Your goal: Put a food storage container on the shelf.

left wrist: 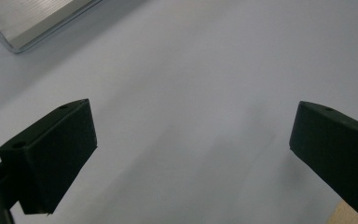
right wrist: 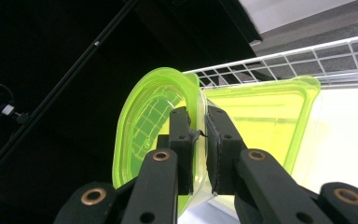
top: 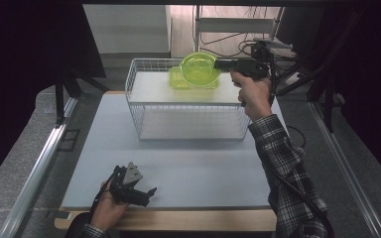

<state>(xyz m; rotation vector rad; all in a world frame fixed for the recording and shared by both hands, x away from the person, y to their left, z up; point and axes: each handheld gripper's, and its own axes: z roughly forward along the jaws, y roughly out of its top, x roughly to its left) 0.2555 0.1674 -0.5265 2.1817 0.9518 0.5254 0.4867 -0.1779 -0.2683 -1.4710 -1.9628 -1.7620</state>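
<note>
My right gripper [top: 219, 63] is raised over the back right of a white wire basket [top: 183, 103] and is shut on the rim of a translucent lime-green bowl [top: 198, 68], which is tilted on edge. In the right gripper view, both jaws of that gripper [right wrist: 199, 126] pinch the bowl's [right wrist: 144, 116] wall. Behind it, a square lime-green container [right wrist: 261, 112] lies inside the basket [right wrist: 307, 58], which shows in the high view under the bowl as the container [top: 177, 82]. My left gripper [top: 148, 193] rests near the table's front left, open and empty, its jaws [left wrist: 191, 126] wide apart over bare tabletop.
The grey table top [top: 188, 168] stretches between the basket and the front edge. An aluminium rail [top: 39, 163] runs along the left side, seen also as the rail [left wrist: 32, 18]. Cables and a stand [top: 238, 29] sit behind the basket.
</note>
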